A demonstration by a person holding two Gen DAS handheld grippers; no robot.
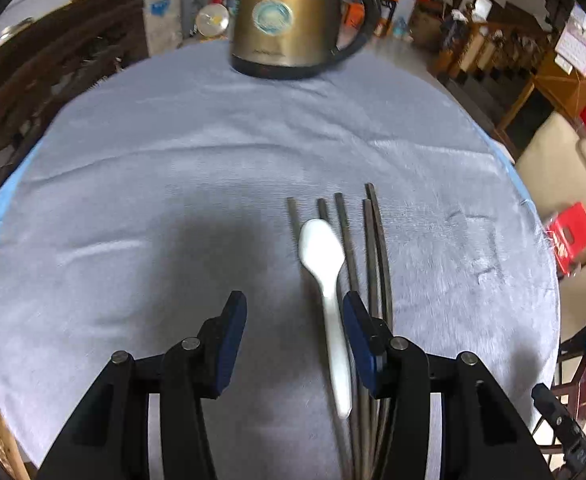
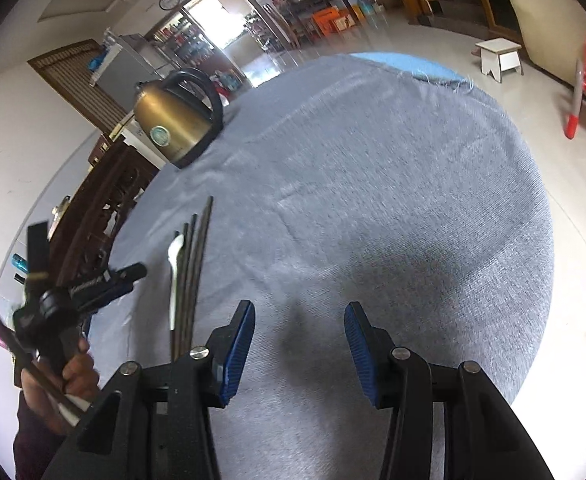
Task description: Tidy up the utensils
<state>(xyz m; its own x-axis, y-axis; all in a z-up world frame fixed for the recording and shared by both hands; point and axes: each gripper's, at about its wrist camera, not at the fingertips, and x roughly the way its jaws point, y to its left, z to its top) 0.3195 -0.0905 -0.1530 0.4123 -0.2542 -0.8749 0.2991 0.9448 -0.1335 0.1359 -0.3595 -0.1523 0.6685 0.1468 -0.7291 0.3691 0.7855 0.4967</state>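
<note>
I see both jaws open, holding nothing. Left gripper hangs over white spoon lying on dark chopsticks, gray cloth. Right gripper beside them.

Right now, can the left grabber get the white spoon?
Probably yes. The left gripper is open, and the white spoon lies on the chopsticks with its handle running between the fingers. Nothing covers it.
</note>
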